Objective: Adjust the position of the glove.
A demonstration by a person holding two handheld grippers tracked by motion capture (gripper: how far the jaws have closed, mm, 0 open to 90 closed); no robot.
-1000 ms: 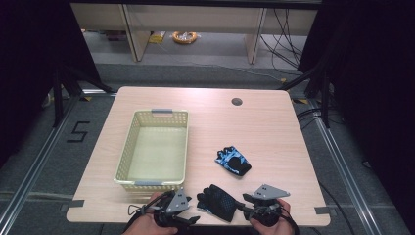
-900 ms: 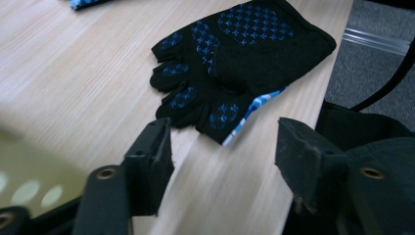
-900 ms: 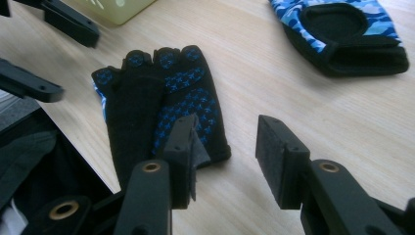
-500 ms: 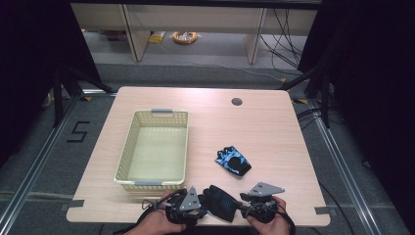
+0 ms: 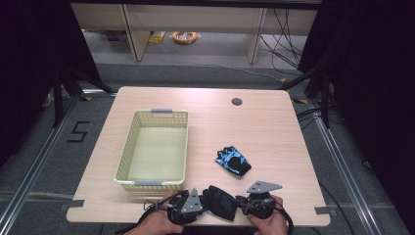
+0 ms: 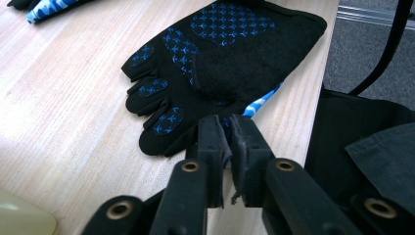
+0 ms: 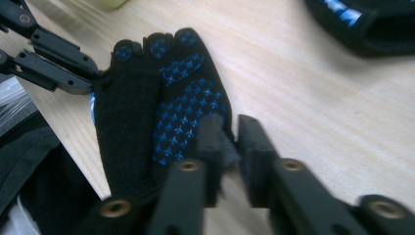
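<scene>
Pale yellow plastic mesh basket [image 5: 155, 147] sits empty at ten o'clock. Second black-and-blue glove [image 5: 233, 160] waits mid-table. Nearer black fingerless glove with blue grip dots [image 5: 221, 200], six o'clock edge: left gripper [image 6: 230, 134] and right gripper [image 7: 230, 142] have just been closing, both now pinching its edges. Lift and drop remain.

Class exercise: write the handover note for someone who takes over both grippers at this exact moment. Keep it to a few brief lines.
Left gripper: jaws have just closed, pinching one edge of the near glove.
Right gripper: jaws have just closed on that glove's opposite edge.
Near glove: lying at the table front edge, between the two grippers.
Second glove: loose on the table, right of the basket.
Done: both grips taken.
Left: probably lift the near glove into the basket, then the second.
</scene>
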